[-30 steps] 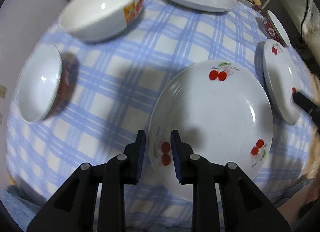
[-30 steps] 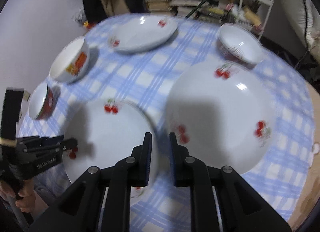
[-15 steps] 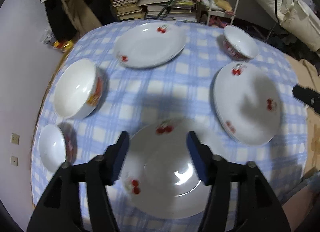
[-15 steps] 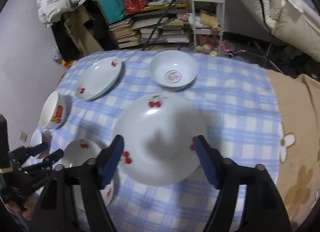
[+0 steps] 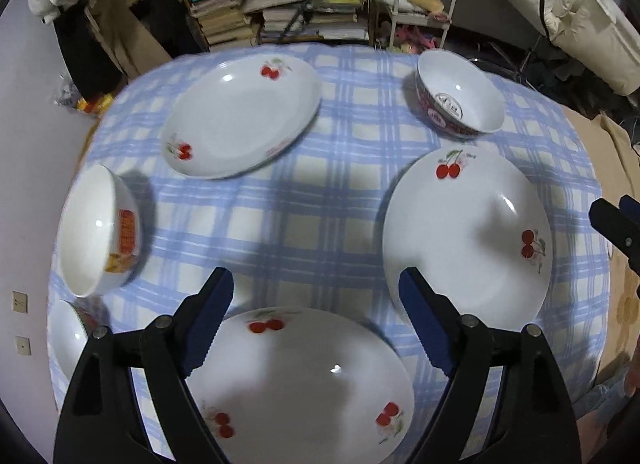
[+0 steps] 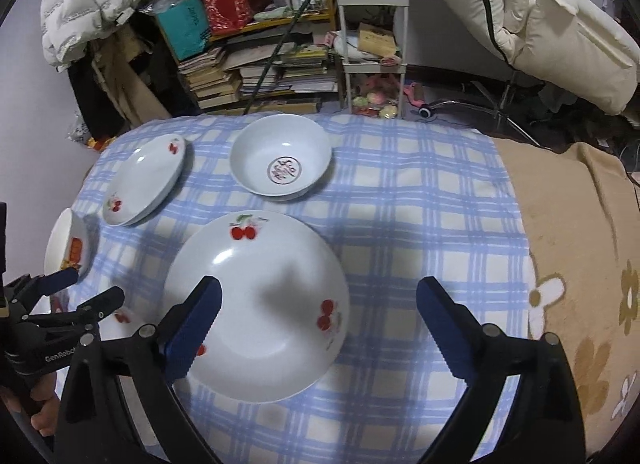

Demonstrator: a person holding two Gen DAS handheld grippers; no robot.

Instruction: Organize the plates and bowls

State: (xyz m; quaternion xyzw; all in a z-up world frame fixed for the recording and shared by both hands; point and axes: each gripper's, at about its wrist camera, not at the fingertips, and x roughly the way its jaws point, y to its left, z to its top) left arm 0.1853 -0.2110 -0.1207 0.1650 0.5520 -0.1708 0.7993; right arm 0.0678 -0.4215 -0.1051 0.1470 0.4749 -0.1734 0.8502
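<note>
Three white cherry plates lie on the blue checked tablecloth (image 5: 280,224): a near plate (image 5: 304,380), a right plate (image 5: 468,236) and a far oval plate (image 5: 240,120). My left gripper (image 5: 316,300) is open and empty, raised over the near plate's far rim. My right gripper (image 6: 316,308) is open and empty above the right plate (image 6: 260,304). A red-patterned bowl (image 5: 460,96) stands far right. A bowl with an orange print (image 5: 100,232) stands at the left, a small bowl (image 5: 68,340) near left.
Book stacks and shelves (image 6: 256,64) and a white cart (image 6: 372,44) stand behind the table. A tan flowered blanket (image 6: 580,264) lies to the right. A white padded coat (image 6: 540,16) hangs at the back right.
Both grippers opened from shut and rose up and back from the plates. The view widened from close on the plates to the whole table.
</note>
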